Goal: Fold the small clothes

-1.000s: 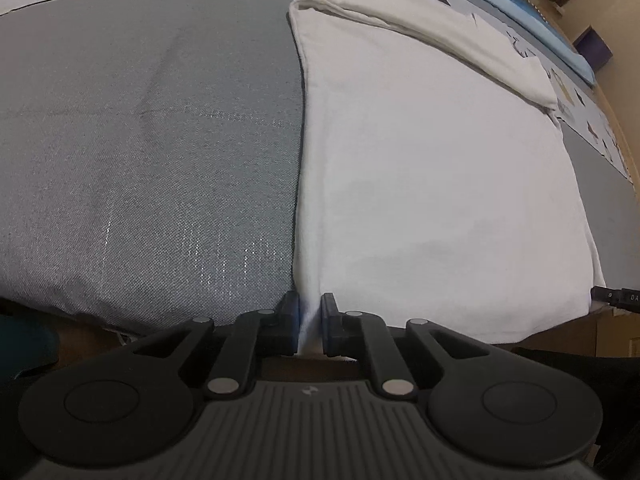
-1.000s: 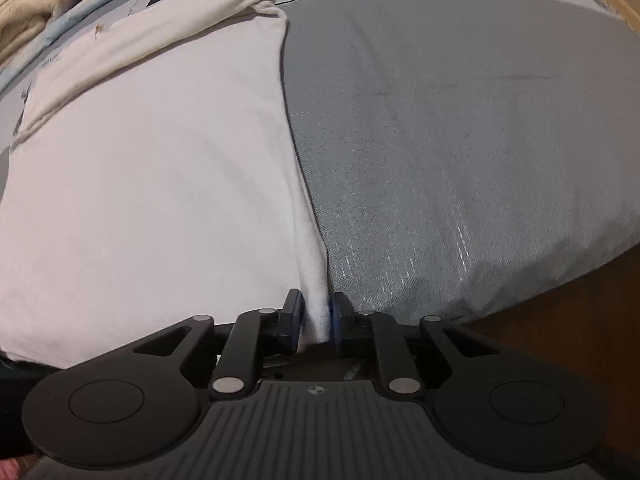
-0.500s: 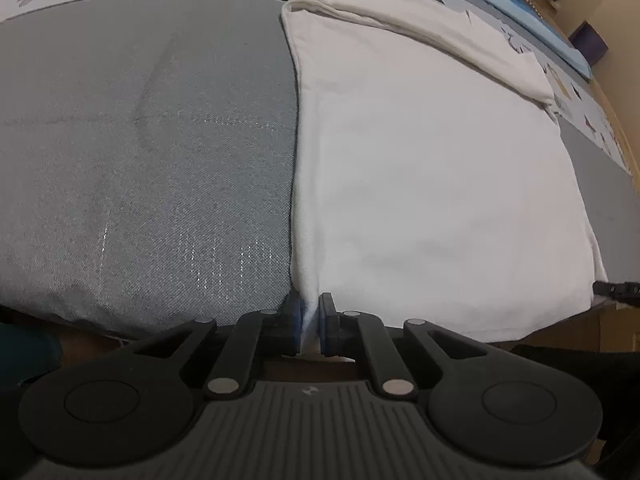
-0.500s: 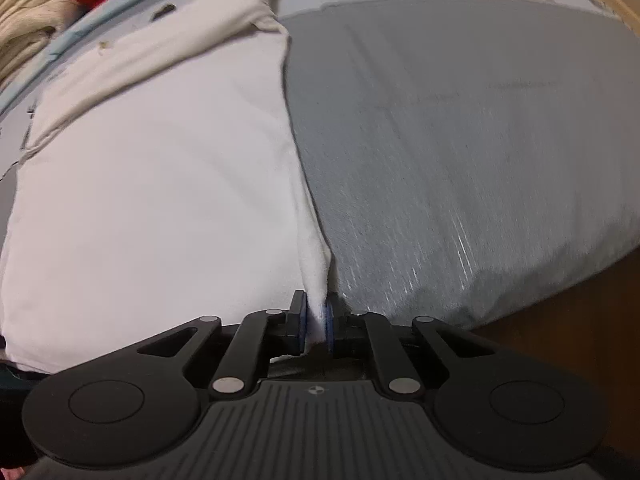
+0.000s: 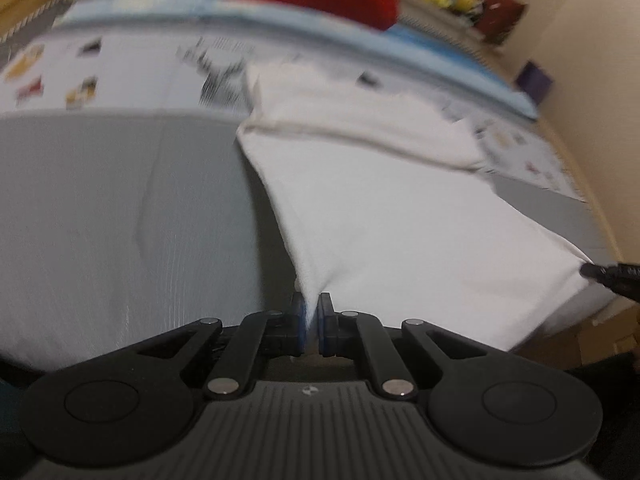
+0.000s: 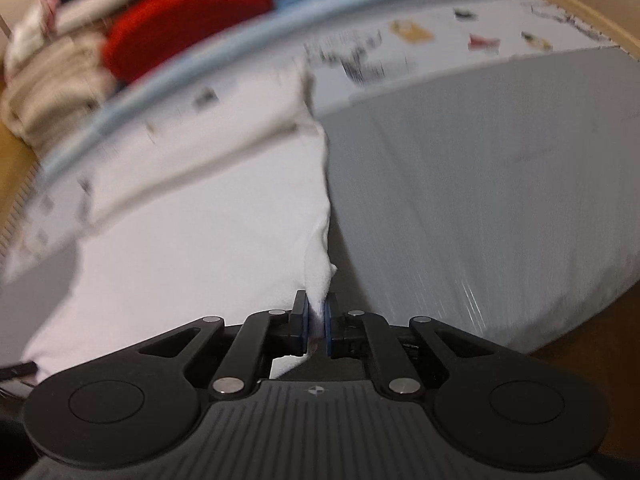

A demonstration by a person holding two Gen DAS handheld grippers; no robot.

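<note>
A white garment lies flat on a grey mat, its folded sleeve part at the far end. My left gripper is shut on the garment's near left corner, which rises off the mat in a taut peak. In the right wrist view the same garment fills the left half. There my right gripper pinches the near right corner, its jaws still closing on the cloth. The right gripper's tip shows at the hem's far corner in the left wrist view.
A printed sheet and a light blue strip lie beyond the mat. Behind them sit a red garment and a pile of beige clothes. A cream wall stands on the right. Dark wood floor shows below the mat's edge.
Both grippers have risen with the garment's near corners, lifting the hem off the mat. Both views tilted up, bringing the far clothes pile into sight. The right jaws narrowed on the cloth.
</note>
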